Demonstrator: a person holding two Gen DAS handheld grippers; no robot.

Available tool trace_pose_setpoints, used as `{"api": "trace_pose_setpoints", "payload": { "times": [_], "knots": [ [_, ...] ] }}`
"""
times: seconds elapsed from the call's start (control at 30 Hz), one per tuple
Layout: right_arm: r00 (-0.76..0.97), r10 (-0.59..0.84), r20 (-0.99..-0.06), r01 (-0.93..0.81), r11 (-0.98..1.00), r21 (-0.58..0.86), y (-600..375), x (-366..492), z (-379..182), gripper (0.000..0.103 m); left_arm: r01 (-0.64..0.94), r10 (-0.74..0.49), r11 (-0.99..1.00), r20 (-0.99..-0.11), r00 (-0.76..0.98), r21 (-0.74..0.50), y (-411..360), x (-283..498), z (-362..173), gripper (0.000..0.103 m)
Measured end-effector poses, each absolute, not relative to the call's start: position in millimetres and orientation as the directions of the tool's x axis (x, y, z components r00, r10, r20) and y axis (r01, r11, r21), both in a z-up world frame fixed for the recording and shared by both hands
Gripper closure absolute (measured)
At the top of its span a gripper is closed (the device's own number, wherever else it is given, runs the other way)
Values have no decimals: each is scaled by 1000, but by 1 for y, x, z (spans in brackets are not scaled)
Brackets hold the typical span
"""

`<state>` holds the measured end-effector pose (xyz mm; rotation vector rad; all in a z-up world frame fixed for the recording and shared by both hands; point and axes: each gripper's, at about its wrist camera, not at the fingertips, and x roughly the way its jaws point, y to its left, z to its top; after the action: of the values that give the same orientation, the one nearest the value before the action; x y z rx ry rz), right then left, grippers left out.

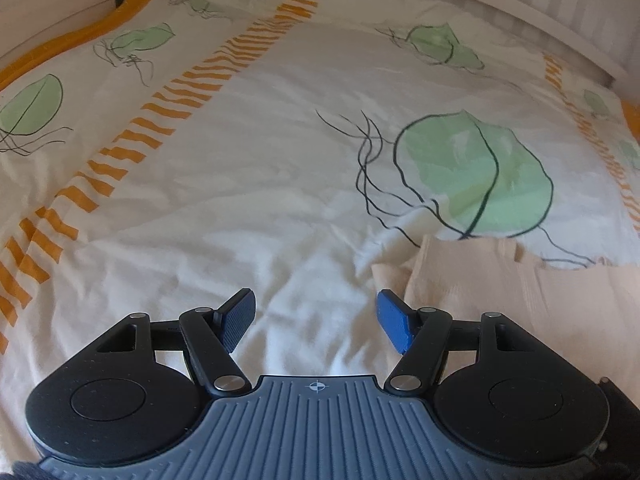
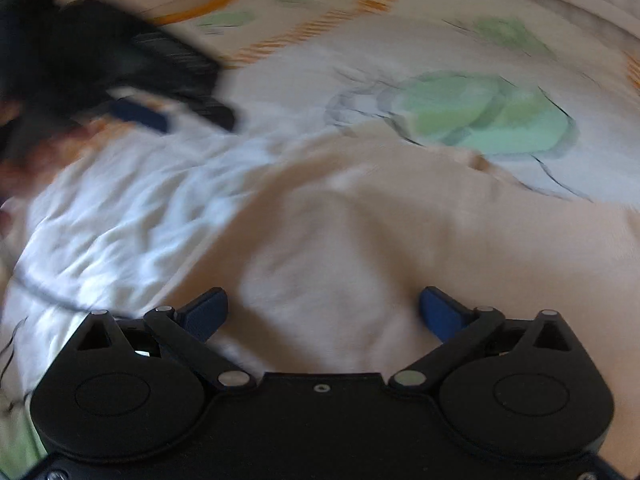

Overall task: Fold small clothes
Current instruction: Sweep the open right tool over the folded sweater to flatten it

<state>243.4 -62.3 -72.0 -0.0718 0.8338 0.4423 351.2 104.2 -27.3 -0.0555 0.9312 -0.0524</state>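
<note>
Your left gripper [image 1: 316, 318] is on the left, low over the bed cover [image 1: 248, 168]; its two blue pads [image 1: 239, 318] are spread wide apart and hold nothing; only white cover shows between them. Orange stripes [image 1: 188, 92] run across the cover from the near left to the far middle; a big green leaf [image 1: 480, 176] is printed to the right, farther off. The small pink cloth [image 1: 520, 300] lies flat on the cover at the near right, just beside the right pad of your left gripper; you cannot tell if they touch.

In the right wrist view the picture is blurry; your left gripper [image 2: 136, 114] shows as a dark shape at the far left. Your right gripper [image 2: 324, 314] sits over the pink cloth [image 2: 360, 240]; its blue pads [image 2: 206, 314] are released and wide apart, with cloth showing between them but not pinched. The green leaf [image 2: 488, 116] is past the far edge of the cloth, to the right.
</note>
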Motion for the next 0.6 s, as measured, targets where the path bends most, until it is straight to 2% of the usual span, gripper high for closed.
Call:
{"api": "trace_pose_setpoints", "payload": {
  "times": [0.1, 0.23, 0.43, 0.6],
  "knots": [
    [597, 402, -694, -414, 896, 162, -75, 242, -59, 2, 30, -80, 997, -803, 591, -78, 103, 350, -28, 37],
    [692, 282, -664, -288, 952, 104, -108, 254, -47, 2, 37, -88, 996, -808, 582, -82, 101, 350, -29, 37],
    [671, 83, -737, -27, 996, 88, -177, 284, -64, 1, 68, -92, 996, -816, 571, -64, 91, 349, -33, 37],
    [673, 50, -738, -42, 999, 29, -188, 291, -80, 0, 85, -92, 995, -822, 562, -54, 86, 348, -35, 37]
  ]
}}
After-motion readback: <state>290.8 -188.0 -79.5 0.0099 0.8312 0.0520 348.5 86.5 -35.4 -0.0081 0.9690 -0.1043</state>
